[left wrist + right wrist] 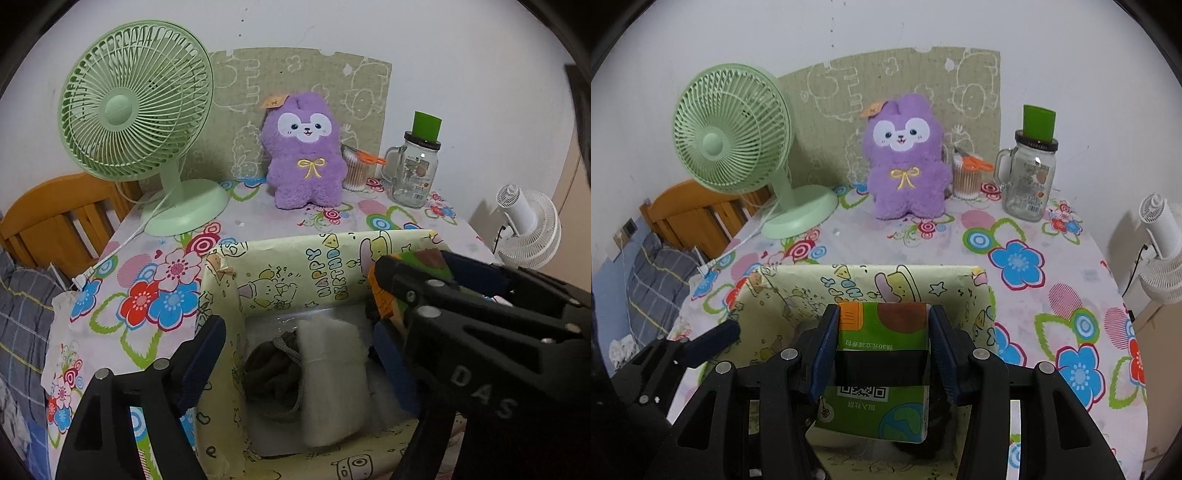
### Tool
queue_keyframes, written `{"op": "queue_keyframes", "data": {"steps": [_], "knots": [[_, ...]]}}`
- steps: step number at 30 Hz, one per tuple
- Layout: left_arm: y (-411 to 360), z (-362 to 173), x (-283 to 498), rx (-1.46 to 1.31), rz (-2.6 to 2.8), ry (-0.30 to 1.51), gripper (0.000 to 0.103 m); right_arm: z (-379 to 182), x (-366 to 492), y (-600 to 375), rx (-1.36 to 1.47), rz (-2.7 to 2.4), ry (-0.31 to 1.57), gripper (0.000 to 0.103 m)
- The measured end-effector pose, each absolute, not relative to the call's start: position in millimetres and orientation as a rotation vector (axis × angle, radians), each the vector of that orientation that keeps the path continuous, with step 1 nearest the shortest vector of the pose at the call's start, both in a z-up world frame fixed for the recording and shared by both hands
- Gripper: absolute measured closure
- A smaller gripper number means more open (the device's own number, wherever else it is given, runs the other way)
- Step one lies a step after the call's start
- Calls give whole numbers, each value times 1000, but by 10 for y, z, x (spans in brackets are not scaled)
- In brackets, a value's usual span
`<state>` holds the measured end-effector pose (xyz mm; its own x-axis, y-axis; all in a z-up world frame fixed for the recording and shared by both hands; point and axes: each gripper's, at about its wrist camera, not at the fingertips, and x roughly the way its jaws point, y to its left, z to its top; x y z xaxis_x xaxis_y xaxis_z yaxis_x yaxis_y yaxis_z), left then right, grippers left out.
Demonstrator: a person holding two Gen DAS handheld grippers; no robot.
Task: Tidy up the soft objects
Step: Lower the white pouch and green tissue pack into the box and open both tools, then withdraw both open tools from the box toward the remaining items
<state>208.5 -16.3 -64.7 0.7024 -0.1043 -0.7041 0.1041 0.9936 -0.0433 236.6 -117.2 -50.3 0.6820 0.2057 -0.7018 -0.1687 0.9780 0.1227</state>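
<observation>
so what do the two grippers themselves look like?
Both match: the left gripper and right gripper have matte black plastic frames with triangular cut-outs, silver pivot pins, and dark blue pads lining the fingers. White "DAS" lettering shows on the right one's side. No cables or sleeves visible.

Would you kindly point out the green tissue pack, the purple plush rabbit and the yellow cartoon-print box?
Green tissue pack [879,332]: right wrist view, its upper face.
Purple plush rabbit [907,184]: right wrist view, its belly.
Yellow cartoon-print box [295,273]: left wrist view, inner back wall.
</observation>
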Motion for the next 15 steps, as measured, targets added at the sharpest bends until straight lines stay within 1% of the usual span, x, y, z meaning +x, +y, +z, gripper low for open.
{"op": "queue_keyframes", "data": {"steps": [1,6,9,10,11,13,15], "knots": [[-159,-648,2086,-3,-124,779,15,-529,2385,-1161,45,208,800,51],[-177,-658,2079,4,-131,772,14,-589,2413,-1144,37,197,814,50],[-181,-658,2077,4,-134,774,14,-585,2412,-1146,34,194,812,47],[-182,-658,2077,4,-135,774,12,-580,2407,-1145,34,195,810,43],[-181,-657,2076,-2,-138,775,10,-574,2396,-1145,35,196,807,37],[-188,-650,2063,-11,-148,775,9,-555,2372,-1139,31,189,795,29],[-190,-629,2040,-6,-145,769,8,-519,2331,-1138,21,177,774,24]]}}
